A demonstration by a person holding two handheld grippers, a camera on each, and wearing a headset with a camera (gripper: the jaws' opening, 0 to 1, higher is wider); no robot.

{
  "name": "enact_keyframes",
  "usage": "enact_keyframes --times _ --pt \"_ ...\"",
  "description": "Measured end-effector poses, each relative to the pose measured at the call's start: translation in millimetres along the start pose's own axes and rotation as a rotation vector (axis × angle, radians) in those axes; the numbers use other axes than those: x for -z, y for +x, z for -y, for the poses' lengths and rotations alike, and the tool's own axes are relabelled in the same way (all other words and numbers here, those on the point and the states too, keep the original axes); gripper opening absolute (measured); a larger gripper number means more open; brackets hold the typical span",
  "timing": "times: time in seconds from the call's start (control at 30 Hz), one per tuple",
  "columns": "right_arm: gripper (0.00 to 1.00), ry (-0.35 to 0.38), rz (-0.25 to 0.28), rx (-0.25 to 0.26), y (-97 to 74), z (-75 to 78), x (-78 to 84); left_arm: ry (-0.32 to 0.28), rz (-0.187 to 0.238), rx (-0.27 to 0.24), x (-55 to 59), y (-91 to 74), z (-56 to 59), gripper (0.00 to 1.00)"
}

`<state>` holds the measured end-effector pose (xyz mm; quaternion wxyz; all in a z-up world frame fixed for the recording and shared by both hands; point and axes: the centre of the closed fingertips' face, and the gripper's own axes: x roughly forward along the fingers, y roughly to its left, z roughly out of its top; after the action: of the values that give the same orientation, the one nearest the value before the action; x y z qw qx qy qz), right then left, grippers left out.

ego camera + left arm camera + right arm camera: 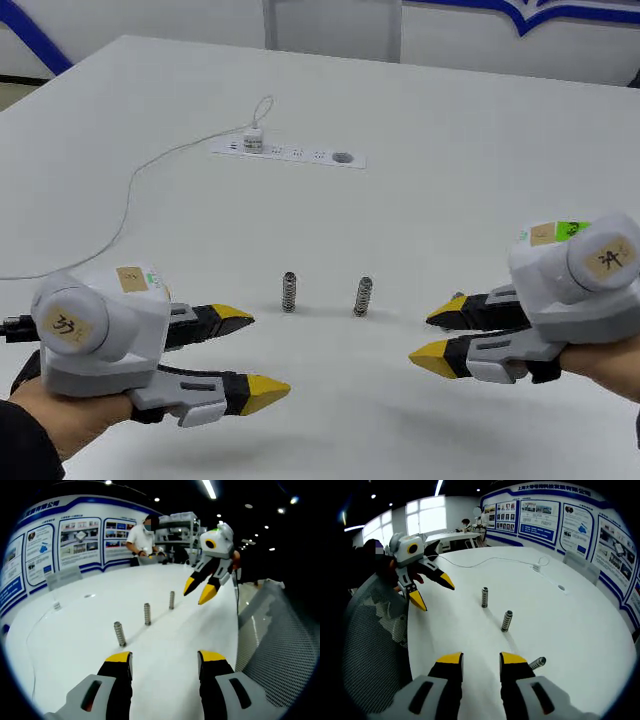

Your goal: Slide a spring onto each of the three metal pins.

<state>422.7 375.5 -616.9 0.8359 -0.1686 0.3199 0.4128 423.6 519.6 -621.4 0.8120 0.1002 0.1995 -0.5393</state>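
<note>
3 springs (147, 614) stand upright in a row on the white worktop (450, 200), with bare surface all round them and the power strip (290, 153) well behind. The left gripper (268, 352) and right gripper (421, 336) hover at either end of the row, both spread wide and holding nothing.

lower left of head view: handwritten "37" (roughly) is read on the tan sticker (65, 326) on the left gripper (262, 352). right edge: the scrawl on the cap sticker (610, 259) of the right gripper (423, 335) can't be deciphered. chinese headings on the wall boards (555, 520) are too small to be read.
</note>
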Motion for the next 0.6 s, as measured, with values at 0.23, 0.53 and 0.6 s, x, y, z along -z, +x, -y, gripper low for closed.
enact_keyframes --times 0.23,0.53,0.6 --pt "0.35 0.054 0.043 0.052 -17.8 15.5 16.2 -0.003 -0.003 0.003 0.4 0.5 1.3 0.55" --pt "0.42 0.084 0.133 0.091 -29.5 27.7 26.5 -0.011 -0.006 -0.002 1.8 -0.1 0.1 0.56" --pt "0.43 0.08 0.152 0.096 -31.2 28.2 28.1 -0.015 -0.006 -0.004 2.0 -0.4 -0.4 0.56"
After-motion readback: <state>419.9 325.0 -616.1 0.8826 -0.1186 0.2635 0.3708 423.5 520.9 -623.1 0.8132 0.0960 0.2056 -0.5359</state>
